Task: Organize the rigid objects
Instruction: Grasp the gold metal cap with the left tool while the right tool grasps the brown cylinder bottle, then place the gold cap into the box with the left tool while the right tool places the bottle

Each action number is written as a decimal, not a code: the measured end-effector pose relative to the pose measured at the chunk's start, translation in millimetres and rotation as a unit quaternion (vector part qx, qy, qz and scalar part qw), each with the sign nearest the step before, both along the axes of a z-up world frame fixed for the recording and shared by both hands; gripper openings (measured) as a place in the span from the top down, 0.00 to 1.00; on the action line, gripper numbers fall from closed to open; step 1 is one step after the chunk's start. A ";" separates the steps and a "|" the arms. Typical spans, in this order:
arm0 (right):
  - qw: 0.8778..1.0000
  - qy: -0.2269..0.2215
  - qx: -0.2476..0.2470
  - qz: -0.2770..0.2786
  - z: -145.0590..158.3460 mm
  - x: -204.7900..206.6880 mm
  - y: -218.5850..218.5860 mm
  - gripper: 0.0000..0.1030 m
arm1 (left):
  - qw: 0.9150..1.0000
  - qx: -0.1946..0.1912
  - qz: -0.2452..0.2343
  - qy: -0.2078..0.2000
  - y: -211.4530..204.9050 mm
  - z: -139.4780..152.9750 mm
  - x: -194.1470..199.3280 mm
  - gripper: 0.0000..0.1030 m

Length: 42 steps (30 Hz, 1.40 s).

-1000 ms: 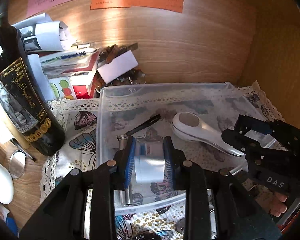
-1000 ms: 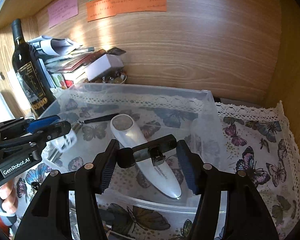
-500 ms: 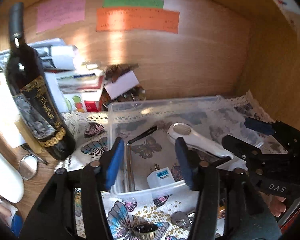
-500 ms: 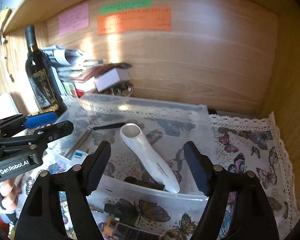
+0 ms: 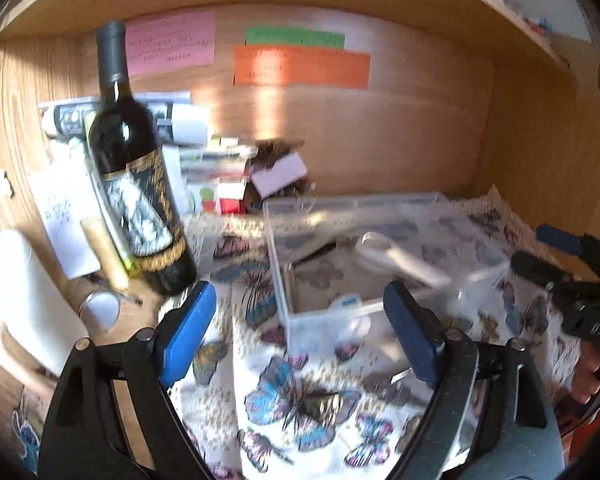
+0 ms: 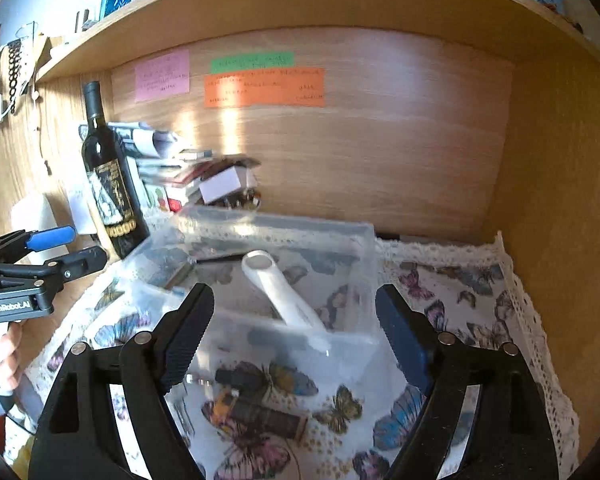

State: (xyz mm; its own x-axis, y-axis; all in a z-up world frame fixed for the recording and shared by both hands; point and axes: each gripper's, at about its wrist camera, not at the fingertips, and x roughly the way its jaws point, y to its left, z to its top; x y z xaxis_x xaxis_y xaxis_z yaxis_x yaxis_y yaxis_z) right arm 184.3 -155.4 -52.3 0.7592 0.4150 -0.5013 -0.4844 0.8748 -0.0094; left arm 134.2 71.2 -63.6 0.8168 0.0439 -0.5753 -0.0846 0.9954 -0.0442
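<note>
A clear plastic bin (image 5: 288, 312) (image 6: 364, 240) sits on a butterfly cloth (image 5: 300, 400). In it lie a white handheld device (image 5: 396, 256) (image 6: 284, 296), a thin black stick (image 6: 220, 258) and a small white plug adapter (image 5: 348, 304). My left gripper (image 5: 300, 336) is open and empty, pulled back above the cloth in front of the bin. My right gripper (image 6: 294, 332) is open and empty, in front of the bin. A dark cylinder (image 6: 260, 412) and small metal items lie on the cloth before the bin.
A wine bottle (image 5: 136, 172) (image 6: 108, 184) stands left of the bin. Books and papers (image 5: 204, 160) pile against the wooden back wall. A white mug (image 5: 24, 304) and a small round mirror (image 5: 100, 308) are at the left. A wooden side wall (image 6: 560, 200) closes the right.
My left gripper released the white plug adapter into the bin, opened wide and drew back. My right gripper dropped a black piece, opened and drew back too.
</note>
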 end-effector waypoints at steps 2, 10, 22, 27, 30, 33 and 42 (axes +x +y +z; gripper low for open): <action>1.000 0.012 -0.003 -0.002 -8.0 -2.0 -3.0 0.21 | 1.000 0.002 -0.002 0.016 0.3 -9.7 -2.8 0.16; 0.995 0.099 -0.014 -0.002 -54.3 -0.6 -5.1 0.21 | 0.997 0.001 -0.013 0.072 -8.0 -47.9 -10.0 0.19; 0.980 0.194 -0.045 0.003 -98.0 11.1 25.6 0.14 | 0.989 -0.018 -0.054 0.135 -14.8 -83.0 0.3 0.55; 0.981 0.178 -0.078 -0.015 -100.9 8.1 31.7 0.20 | 0.988 -0.030 -0.061 0.137 -14.6 -83.8 1.9 0.69; 0.982 0.174 -0.076 -0.019 -100.0 7.7 30.1 0.20 | 0.990 -0.028 -0.059 0.127 -15.5 -80.6 -1.5 0.69; 0.984 0.165 -0.064 -0.029 -95.6 5.9 23.0 0.20 | 0.991 -0.030 -0.053 0.119 -13.2 -76.7 -4.9 0.69; 0.991 0.124 -0.017 -0.038 -60.0 -0.3 -6.1 0.20 | 0.996 -0.033 -0.039 0.075 -3.5 -42.4 -14.5 0.69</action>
State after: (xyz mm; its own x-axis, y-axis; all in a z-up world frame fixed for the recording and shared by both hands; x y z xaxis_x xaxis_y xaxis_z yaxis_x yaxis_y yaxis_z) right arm 183.9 -161.6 -112.3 0.6397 0.3405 -0.6891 -0.4073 0.9105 0.0718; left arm 119.7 67.7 -106.0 0.7205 -0.0581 -0.6910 -0.0171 0.9947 -0.1015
